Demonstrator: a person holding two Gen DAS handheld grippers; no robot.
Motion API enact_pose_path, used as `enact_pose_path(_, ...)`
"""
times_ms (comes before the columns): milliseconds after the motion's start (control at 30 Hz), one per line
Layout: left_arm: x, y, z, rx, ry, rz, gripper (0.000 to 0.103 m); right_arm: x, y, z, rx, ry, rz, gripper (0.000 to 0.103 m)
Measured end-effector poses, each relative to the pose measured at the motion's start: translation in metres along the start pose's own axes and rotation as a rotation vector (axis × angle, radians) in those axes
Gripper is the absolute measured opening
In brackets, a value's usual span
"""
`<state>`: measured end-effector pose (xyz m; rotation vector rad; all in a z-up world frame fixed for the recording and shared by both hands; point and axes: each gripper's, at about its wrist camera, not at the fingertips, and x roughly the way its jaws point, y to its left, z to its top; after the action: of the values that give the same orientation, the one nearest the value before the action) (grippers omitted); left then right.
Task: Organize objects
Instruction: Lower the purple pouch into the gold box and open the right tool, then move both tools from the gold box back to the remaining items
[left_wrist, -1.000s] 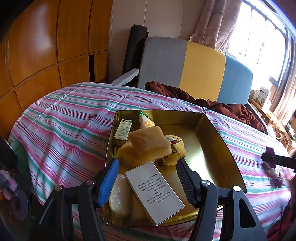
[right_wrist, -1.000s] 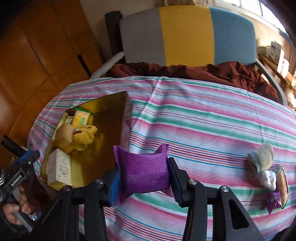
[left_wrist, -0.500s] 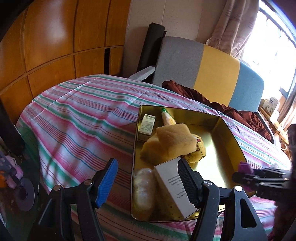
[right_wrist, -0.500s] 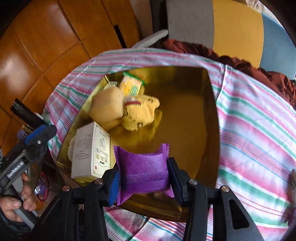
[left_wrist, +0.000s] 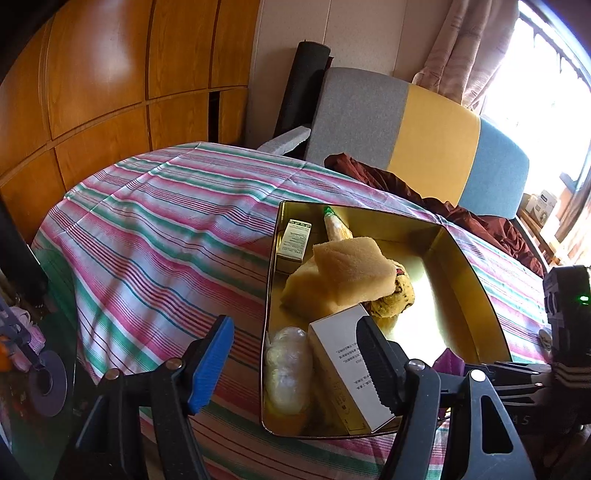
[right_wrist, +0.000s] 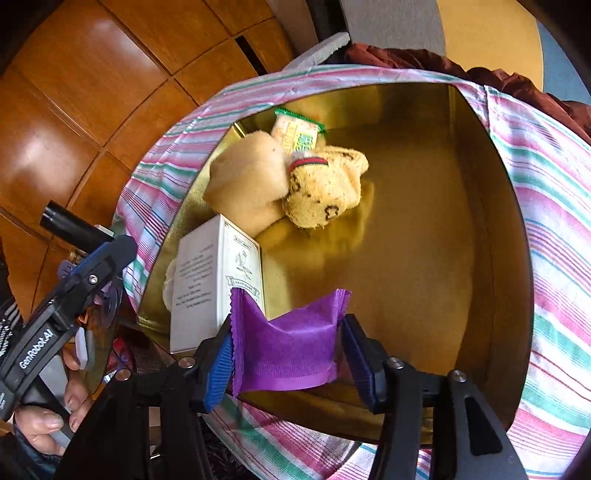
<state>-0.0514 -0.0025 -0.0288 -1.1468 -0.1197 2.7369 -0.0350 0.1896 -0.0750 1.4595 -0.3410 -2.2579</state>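
A gold tin tray (right_wrist: 480, 184) lies on the striped tablecloth. It holds a white box (right_wrist: 207, 280), a yellow sponge (right_wrist: 247, 181), a yellow patterned sock (right_wrist: 325, 192) and a green-edged snack packet (right_wrist: 295, 129). My right gripper (right_wrist: 288, 332) hangs over the tray's near edge, its jaws opening. The purple packet (right_wrist: 291, 347) sits tilted between them, and the right pad stands clear of it. My left gripper (left_wrist: 291, 328) hovers at the tray's (left_wrist: 472, 266) near left corner. Its jaws are opening too, with nothing held. The white box (left_wrist: 343, 369) shows behind its right finger.
A small box (left_wrist: 293, 240) and a clear-wrapped bundle (left_wrist: 288, 365) lie along the tray's left wall. A grey, yellow and blue chair (left_wrist: 424, 125) with a brown cloth (left_wrist: 399, 181) stands behind the table. Wood panels (left_wrist: 92, 74) line the left. A hand (right_wrist: 55, 417) holds the left gripper.
The right gripper carried the purple packet from the bare cloth to the tray and lowered it; its jaws have widened and the packet now tilts. The left gripper shifted left, off the tray's front.
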Motion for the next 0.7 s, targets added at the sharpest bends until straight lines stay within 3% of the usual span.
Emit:
enact_pose_path(33, 0.0, -0.001, 0.0, 0.0, -0.002, 0.001, 0.071, -0.003, 0.001, 0.0, 0.002, -0.01, 0.012, 0.072)
enact_pose_path(233, -0.004, -0.001, 0.001, 0.004, -0.015, 0.006, 0.074, -0.02, 0.008, 0.002, -0.003, -0.065, 0.038, 0.072)
enact_pose_path(700, -0.009, -0.014, -0.002, 0.039, -0.015, 0.017, 0.074, -0.047, -0.001, -0.004, -0.034, -0.152, -0.126, 0.072)
